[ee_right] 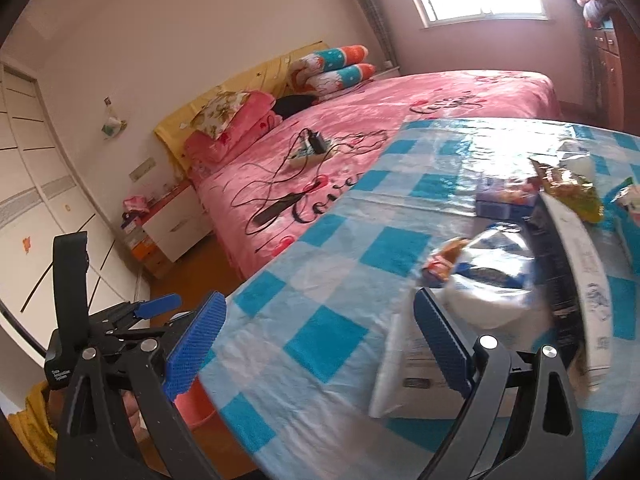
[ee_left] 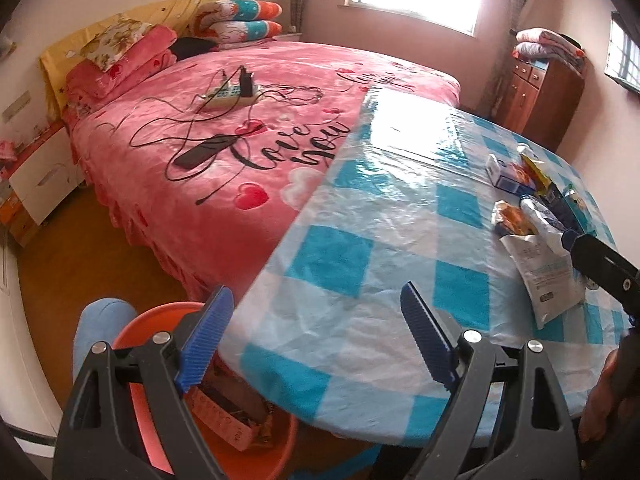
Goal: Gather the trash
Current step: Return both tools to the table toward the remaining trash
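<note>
Both sets of jaws are spread wide with nothing held between them. The right gripper [ee_right: 316, 348] is hung just in front of the trash pile on the checked tabletop [ee_left: 360, 240], and the left gripper [ee_left: 316, 340] is parked over the tabletop's near edge, right above the orange bucket [ee_left: 256, 452] sitting on the floor below. A pink box can already be seen inside that bucket, so it looks like that's where everything is meant to go.

The nearest piece is the flat white pouch [ee_left: 548, 276], lying on the tabletop with a crumpled white-and-blue bag [ee_right: 496, 276] and an orange snack wrapper [ee_left: 512, 220] just behind it, and more boxes further back.

Probably best if the pouch is taken first, since it's closest. Being flat and slippery-looking, it'd likely be better pinched by a raised edge or corner than pressed from above. The glossy plastic cover looks easy to snag, so the jaws should be kept off it. One item at a time, then carried across to the bucket.
</note>
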Demonstrator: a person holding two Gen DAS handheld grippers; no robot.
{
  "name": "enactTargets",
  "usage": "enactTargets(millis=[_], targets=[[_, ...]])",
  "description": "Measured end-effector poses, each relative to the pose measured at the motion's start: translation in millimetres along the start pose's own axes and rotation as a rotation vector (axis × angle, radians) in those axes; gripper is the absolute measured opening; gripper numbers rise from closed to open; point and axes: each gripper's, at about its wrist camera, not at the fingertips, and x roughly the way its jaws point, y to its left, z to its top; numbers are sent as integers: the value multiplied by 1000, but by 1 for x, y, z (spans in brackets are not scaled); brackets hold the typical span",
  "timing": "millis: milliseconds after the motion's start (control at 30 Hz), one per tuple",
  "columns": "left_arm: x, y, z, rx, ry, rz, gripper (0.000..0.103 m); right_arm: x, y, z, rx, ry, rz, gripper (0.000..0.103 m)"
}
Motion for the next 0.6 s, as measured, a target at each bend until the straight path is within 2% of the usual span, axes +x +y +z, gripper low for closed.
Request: enactTargets(millis=[600], targets=[[6, -68, 20, 96, 5, -75, 86, -36, -69, 8, 99, -79, -112, 94]])
